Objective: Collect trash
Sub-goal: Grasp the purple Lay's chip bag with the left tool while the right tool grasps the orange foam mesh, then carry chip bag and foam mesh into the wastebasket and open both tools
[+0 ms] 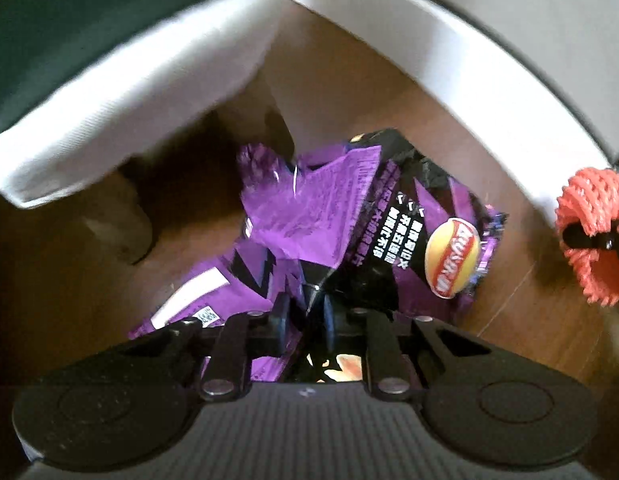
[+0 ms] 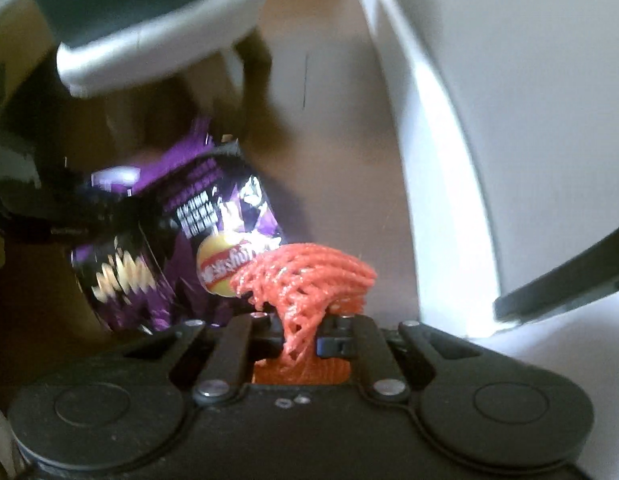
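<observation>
The left gripper [image 1: 305,314] pinches a crumpled purple chip bag [image 1: 349,216] — its fingers pressed onto a fold, the bag held above the brown floor [image 1: 389,120]. To the right, the right gripper [image 2: 299,336] clamps an orange foam net [image 2: 309,276] — beside the bag, near a white wall [image 2: 509,100].

— Can you read anything on that purple chip bag [image 1: 349,220]?

— There is a yellow oval logo with a red band [image 1: 453,258] and white letters, seen upside down; I cannot make the word out for sure. Beside it run columns of white Chinese characters [image 1: 405,236], too blurred to read.

— Anything else?

— A small square code on a white label [image 1: 207,316]. The right wrist view shows the same logo [image 2: 223,266], smeared.
</observation>
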Demonstrator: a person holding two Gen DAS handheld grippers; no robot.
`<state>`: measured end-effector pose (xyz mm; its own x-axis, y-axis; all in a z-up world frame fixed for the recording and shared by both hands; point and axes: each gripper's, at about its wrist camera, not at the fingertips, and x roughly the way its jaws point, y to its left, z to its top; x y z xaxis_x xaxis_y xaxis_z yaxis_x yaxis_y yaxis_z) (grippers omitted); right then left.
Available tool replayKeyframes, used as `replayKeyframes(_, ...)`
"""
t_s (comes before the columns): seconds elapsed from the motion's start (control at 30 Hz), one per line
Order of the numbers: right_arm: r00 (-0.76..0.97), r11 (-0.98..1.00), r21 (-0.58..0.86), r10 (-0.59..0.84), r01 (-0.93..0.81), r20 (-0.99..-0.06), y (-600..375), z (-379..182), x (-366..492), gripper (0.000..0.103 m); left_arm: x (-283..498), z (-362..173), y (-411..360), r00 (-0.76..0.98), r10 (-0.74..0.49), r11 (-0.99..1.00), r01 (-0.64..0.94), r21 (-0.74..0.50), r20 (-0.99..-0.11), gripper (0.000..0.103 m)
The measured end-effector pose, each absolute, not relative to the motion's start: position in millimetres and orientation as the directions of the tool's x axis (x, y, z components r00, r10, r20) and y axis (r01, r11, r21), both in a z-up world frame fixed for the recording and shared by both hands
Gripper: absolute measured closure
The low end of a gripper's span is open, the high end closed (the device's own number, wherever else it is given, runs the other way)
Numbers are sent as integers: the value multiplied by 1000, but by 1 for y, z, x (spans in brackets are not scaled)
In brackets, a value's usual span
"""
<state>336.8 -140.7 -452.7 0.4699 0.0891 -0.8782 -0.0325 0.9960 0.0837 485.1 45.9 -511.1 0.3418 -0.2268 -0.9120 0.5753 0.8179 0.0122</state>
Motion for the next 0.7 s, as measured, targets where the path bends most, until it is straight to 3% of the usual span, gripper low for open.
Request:
replayKeyframes(0.17,550,996,87,80,-13,-831,-147,-413,333,93,484,-475,57,370,-282,871,485,-75,-885,97)
replayKeyframes(0.53,621,992,120,124,-48,-774,-145,-362,323,93,477,-442,77,399,-323,886,447,-125,-858,98)
replayKeyframes(0.7,662,990,126,134,-61,-737,-162,-326,322,93,472,-404,83,447,-393,883,426,-195,-803,98)
